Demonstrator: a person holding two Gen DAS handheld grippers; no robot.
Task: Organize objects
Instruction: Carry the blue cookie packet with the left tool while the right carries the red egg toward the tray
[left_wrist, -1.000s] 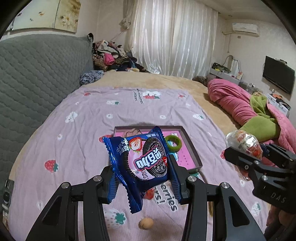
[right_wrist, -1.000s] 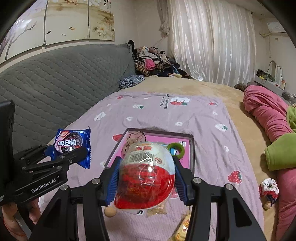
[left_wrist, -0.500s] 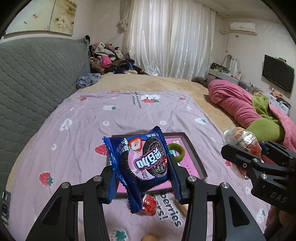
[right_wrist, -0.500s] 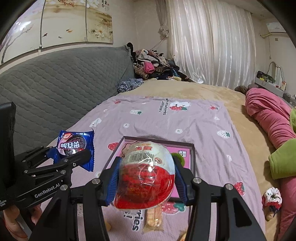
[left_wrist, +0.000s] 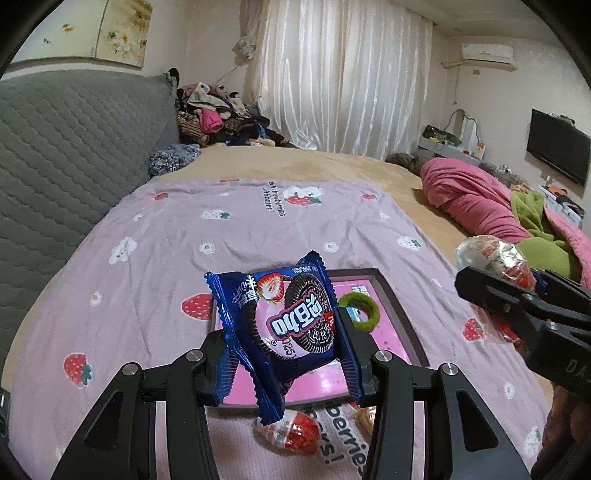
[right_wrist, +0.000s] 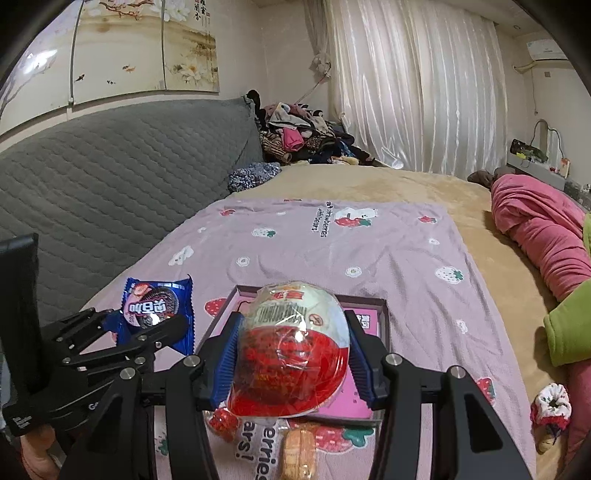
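My left gripper (left_wrist: 286, 354) is shut on a blue Oreo cookie packet (left_wrist: 284, 321) and holds it in the air over the near edge of a pink tray (left_wrist: 402, 321); the packet also shows in the right wrist view (right_wrist: 159, 306). My right gripper (right_wrist: 293, 354) is shut on a red and white wrapped chocolate egg (right_wrist: 293, 347), held above the tray (right_wrist: 369, 314); the egg also shows in the left wrist view (left_wrist: 495, 258). A green ring (left_wrist: 360, 308) lies in the tray.
A second wrapped egg (left_wrist: 291, 430) and a tan wrapped biscuit (right_wrist: 301, 452) lie on the lilac strawberry blanket (left_wrist: 184, 240) before the tray. A grey headboard (right_wrist: 110, 177) is on the left. Pink and green bedding (left_wrist: 480, 206) is on the right. A small doll (right_wrist: 550, 402) lies beside it.
Both grippers have moved forward toward the tray with their loads. The tray and the loose snacks on the blanket now sit lower and nearer in both views.
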